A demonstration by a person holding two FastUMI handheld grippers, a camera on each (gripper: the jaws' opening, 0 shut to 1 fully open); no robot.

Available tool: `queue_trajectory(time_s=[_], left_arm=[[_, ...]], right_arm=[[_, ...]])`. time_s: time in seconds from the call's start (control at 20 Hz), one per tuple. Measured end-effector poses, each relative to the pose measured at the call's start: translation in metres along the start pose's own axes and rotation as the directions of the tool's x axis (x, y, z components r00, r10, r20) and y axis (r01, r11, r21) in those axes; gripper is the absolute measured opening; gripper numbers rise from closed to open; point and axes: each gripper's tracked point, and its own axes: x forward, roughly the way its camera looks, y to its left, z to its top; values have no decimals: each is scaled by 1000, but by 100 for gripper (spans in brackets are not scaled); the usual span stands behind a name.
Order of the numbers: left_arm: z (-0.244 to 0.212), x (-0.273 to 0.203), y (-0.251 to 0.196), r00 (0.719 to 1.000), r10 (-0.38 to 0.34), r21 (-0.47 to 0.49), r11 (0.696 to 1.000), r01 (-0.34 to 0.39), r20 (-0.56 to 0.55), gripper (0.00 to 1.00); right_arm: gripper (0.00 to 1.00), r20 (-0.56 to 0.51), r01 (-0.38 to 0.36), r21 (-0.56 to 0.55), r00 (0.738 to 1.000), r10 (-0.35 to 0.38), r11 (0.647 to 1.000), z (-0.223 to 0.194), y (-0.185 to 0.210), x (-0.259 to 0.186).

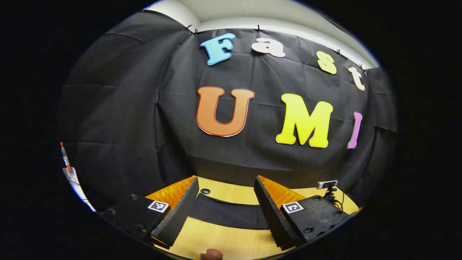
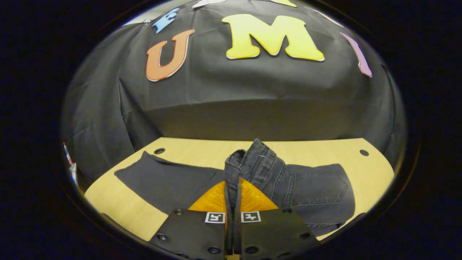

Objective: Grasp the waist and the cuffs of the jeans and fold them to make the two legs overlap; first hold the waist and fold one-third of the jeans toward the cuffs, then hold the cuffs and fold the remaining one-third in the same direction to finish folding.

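On the wooden table (image 2: 119,209), right gripper (image 2: 233,202) jaws pinching the jeans (image 2: 310,191) waist; left gripper (image 1: 223,213) jaws spread.

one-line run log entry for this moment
right gripper: shut on jeans waist, lifted | left gripper: open over table

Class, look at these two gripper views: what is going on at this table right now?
A person is folding dark jeans on a wooden table with two hand-held grippers. The right gripper is shut on the waist, with denim bunched up between its fingers. The left gripper is open above the table, with a flat strip of the dark fabric lying beyond its fingers, not yet grasped. No third-fold looks finished yet.
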Motion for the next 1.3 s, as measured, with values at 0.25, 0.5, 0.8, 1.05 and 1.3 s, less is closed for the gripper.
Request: queue_trajectory(time_s=[0.25,0.5,0.8,1.05,1.3], left_arm=[[2,-5,9,1000,21,6,1000,-21,-2,98],[1,-2,10,1000,26,-30,999,-26,-6,98],[-27,17,16,998,18,-126,992,-26,-64,98],[-108,55,30,967,9,-286,955,-84,-254,99],[-194,104,52,897,5,-439,871,-222,-443,99]], right_arm=[[0,-50,20,-26,999,-21,999,-33,1,18],[19,-95,-102,22,990,104,995,-45,32,14],[92,-84,-161,24,983,163,987,-24,41,-14],[95,102,-140,45,986,134,989,57,0,-55],[96,280,-55,27,959,45,998,143,-73,-105]])
